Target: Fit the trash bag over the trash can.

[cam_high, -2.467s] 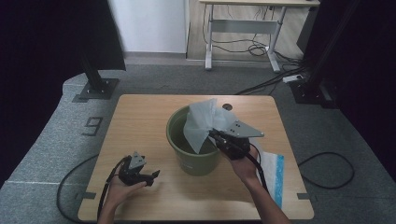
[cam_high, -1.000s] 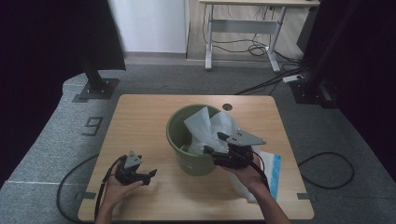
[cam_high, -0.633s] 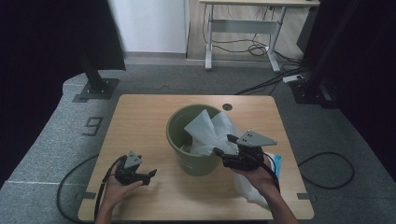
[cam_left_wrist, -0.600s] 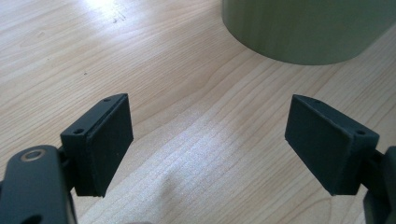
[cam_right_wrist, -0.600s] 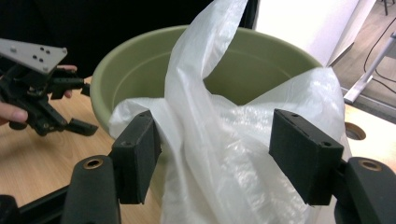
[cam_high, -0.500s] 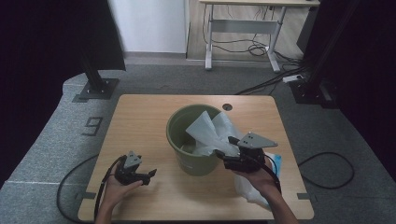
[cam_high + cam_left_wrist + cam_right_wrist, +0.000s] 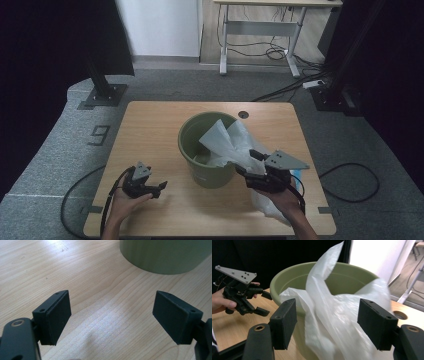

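An olive-green bucket (image 7: 207,170) stands in the middle of the wooden table (image 7: 150,130). A thin white plastic bag (image 7: 227,140) lies partly inside it and spills over its right rim towards the table. My right gripper (image 7: 247,163) is at the bucket's right side, open. In the right gripper view the bag (image 7: 329,305) hangs loosely between the wide jaws of my right gripper (image 7: 332,325) without being pressed, in front of the bucket (image 7: 294,280). My left gripper (image 7: 159,189) rests at the front left, open and empty (image 7: 122,315), facing the bucket's wall (image 7: 162,255).
A blue and white pack (image 7: 296,177) lies near the table's right edge by the right hand. A cable hole (image 7: 243,114) sits behind the bucket. Cables trail off both front corners. A desk (image 7: 260,25) stands far behind.
My right gripper has drawn back from above the bucket to its front right side. The bag has sunk from raised over the bucket to draped in it and over the rim. The left gripper stayed put.
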Tool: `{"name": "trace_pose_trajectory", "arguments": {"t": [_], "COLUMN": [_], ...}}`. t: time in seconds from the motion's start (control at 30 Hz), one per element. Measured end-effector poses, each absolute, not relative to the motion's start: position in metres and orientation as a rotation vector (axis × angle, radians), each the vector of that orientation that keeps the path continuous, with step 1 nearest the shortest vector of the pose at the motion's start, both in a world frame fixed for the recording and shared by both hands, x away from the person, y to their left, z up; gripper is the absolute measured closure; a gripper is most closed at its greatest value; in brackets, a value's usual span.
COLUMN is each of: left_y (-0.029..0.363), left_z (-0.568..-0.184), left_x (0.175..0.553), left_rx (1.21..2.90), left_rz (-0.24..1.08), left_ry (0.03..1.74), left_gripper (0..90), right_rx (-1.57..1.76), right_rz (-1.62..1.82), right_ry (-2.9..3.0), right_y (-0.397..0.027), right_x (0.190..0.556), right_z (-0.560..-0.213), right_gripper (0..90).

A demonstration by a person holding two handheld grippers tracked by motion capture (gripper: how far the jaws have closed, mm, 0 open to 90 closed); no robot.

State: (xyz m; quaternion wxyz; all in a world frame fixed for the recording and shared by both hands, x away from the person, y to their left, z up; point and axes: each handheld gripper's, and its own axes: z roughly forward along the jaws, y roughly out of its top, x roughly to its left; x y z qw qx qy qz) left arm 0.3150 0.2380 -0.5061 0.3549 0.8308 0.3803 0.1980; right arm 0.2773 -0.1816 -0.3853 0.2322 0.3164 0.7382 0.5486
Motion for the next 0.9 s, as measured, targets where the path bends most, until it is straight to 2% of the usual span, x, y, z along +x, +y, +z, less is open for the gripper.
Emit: {"name": "trace_pose_trajectory", "arguments": {"t": [0.17,0.4,0.7,0.9], "left_y": [0.239,0.237,0.233,0.227], "left_z": [-0.505,-0.503,-0.495,-0.487], "left_x": [0.315,0.313,0.310,0.306], "left_rx": [2.141,2.147,2.138,2.125], "left_rz": [0.512,0.534,0.559,0.572], "left_ry": [0.987,0.982,0.973,0.944], "left_gripper": [15.2,15.3,15.2,15.2], "right_rx": [0.911,0.962,1.026,1.111], "right_rz": [1.502,1.489,1.439,1.385], "right_ry": [1.983,1.942,1.959,1.955], "right_y": [-0.202,-0.220,-0.216,-0.216], "right_x": [0.266,0.254,0.247,0.254], "right_z": [-0.394,-0.426,-0.474,-0.500], "right_gripper": [29.5,25.5,18.8,18.7]}}
